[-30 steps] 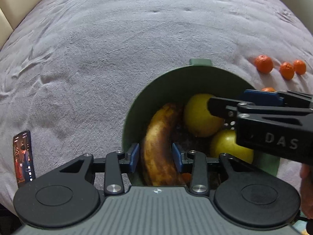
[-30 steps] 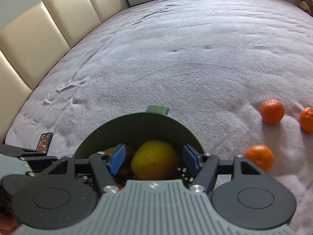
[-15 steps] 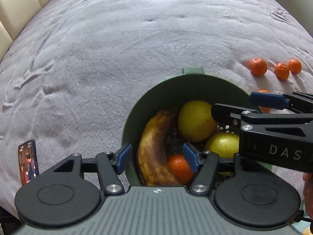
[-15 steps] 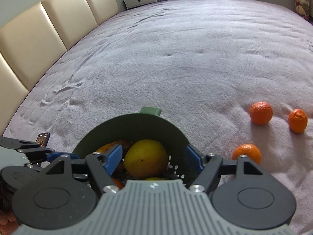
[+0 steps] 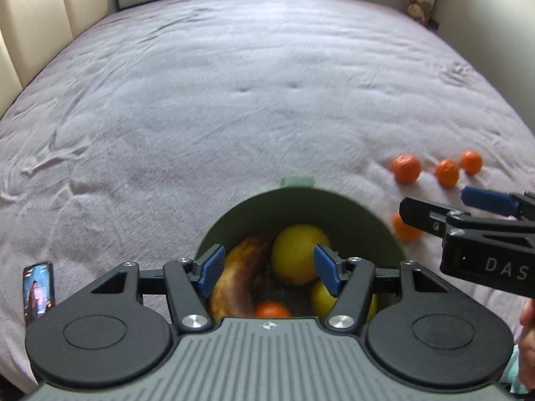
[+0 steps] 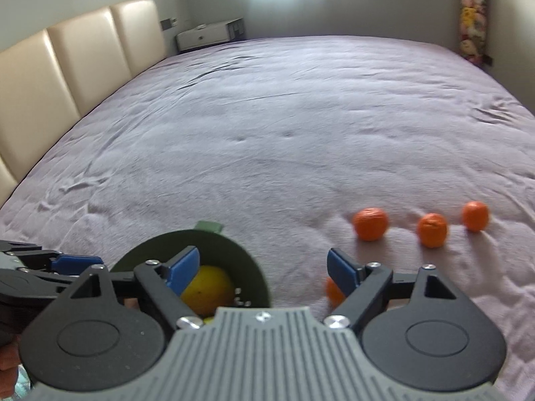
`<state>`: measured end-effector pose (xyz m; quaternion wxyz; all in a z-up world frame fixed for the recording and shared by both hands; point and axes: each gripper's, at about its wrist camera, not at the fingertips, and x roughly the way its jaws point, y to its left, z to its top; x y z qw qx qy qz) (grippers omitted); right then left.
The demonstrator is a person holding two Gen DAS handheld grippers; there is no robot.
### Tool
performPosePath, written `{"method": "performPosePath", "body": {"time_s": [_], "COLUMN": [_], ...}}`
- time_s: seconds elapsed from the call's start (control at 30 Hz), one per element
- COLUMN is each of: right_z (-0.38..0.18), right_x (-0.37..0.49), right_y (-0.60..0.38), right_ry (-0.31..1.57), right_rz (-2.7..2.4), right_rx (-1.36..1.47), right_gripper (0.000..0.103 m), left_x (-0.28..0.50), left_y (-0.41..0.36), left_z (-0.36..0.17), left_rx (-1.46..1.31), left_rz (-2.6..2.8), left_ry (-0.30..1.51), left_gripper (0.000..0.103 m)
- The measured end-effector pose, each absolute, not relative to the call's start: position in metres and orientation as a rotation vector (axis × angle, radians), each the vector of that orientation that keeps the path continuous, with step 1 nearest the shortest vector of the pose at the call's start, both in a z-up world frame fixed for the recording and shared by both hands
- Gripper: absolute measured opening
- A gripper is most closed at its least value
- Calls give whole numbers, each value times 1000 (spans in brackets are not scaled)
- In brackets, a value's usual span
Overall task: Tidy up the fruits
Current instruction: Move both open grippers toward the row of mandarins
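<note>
A green bowl [image 5: 334,210] on the purple bedspread holds a browned banana [image 5: 237,274], two yellow fruits [image 5: 294,250] and a small tangerine [image 5: 272,309]. My left gripper [image 5: 269,272] is open and empty above the bowl's near side. My right gripper [image 6: 264,272] is open and empty, to the right of the bowl [image 6: 247,257]; it shows in the left wrist view [image 5: 444,207]. A tangerine [image 6: 332,290] lies by its right finger. Three tangerines [image 6: 371,224] [image 6: 432,230] [image 6: 474,215] sit in a row farther right.
A phone [image 5: 39,289] lies on the bed at the near left. A cream padded headboard [image 6: 67,67] runs along the left. A white cabinet [image 6: 209,35] and plush toys [image 6: 471,16] stand beyond the bed.
Both grippers have lifted and pulled back from the bowl. The left gripper opened and let go of the banana. The right gripper swung right toward the loose tangerines.
</note>
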<state>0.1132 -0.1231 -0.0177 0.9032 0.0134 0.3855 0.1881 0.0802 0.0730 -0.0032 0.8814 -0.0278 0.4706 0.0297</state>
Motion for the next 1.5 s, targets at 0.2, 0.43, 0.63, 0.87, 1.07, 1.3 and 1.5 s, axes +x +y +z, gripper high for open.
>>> {"method": "performPosePath", "body": {"time_s": [0.2,0.43,0.63,0.87,1.07,1.3,1.5], "right_z": [-11,-12,-21,-38,-51,-62,-75], "right_x": [101,87,86,99,112,130,143], "right_y": [-143,-177,-202,-233,-250,-260,-261], "right_ry": [769,756,762,796,822,832,786], "right_rz": [323,240,170,106,72,38,24], "right_rx": [-8,-26,-14,74,157,252,258], "right_gripper": [83,84,84,75,67,66,66], "left_x": [79,82,86,93,106,122,144], "left_y": [53,27,4,-19,-39,-61,-72], "left_z": [9,13,11,0,-11,-28,-46], "left_rx": [-48,-53,-31,18,76,192,218], "left_rz": [10,-70,-142,-223,-288,-335,-365], "left_ry": [909,867,846,834,849,886,973], "left_gripper": [72,72,72,72,67,66,66]}}
